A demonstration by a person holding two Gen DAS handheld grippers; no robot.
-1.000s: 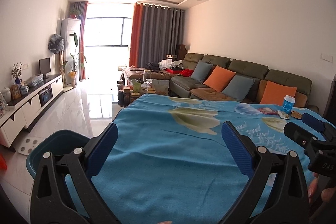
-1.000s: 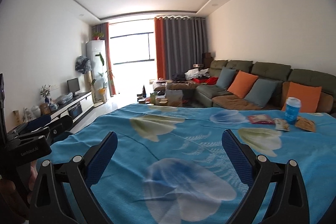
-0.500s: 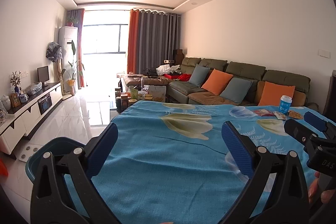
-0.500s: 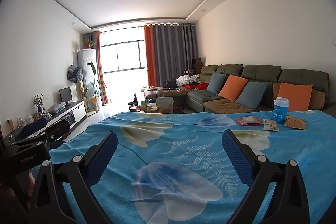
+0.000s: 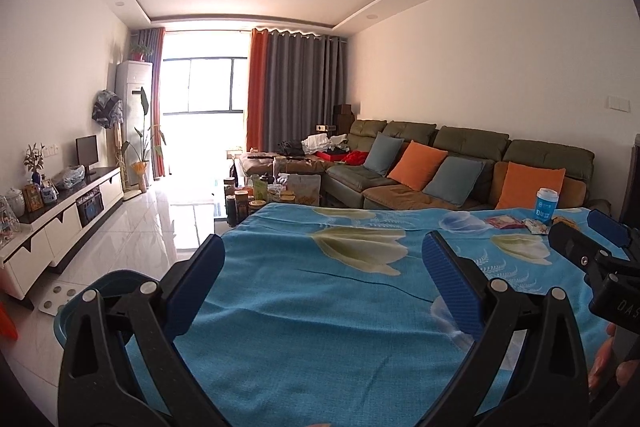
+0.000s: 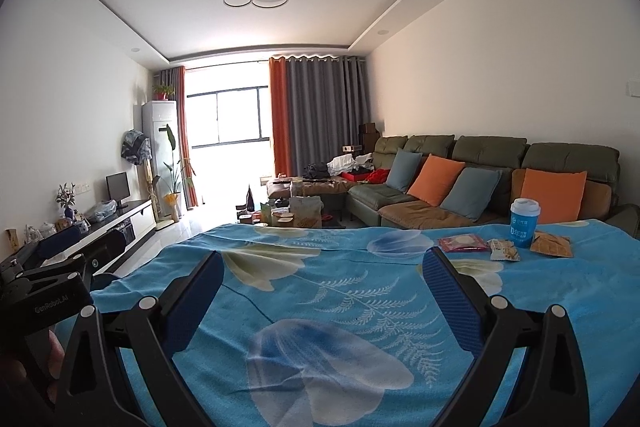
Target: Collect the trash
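Tablecloth (image 6: 360, 307) turquoise, pale flower and fern print; paper cup (image 6: 524, 223) blue, white lid; snack packet (image 6: 460, 243) red; cushions (image 6: 436, 179) orange.

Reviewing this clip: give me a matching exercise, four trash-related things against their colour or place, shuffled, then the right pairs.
Things:
1. paper cup
2. red wrapper
3. brown packet
4. bin

Descriptions:
A. flat on the cloth, leftmost of the litter
B. teal, beside the table on the floor
C. blue, upright, white lid
D. right of the cup

Pairs: 1-C, 2-A, 3-D, 4-B
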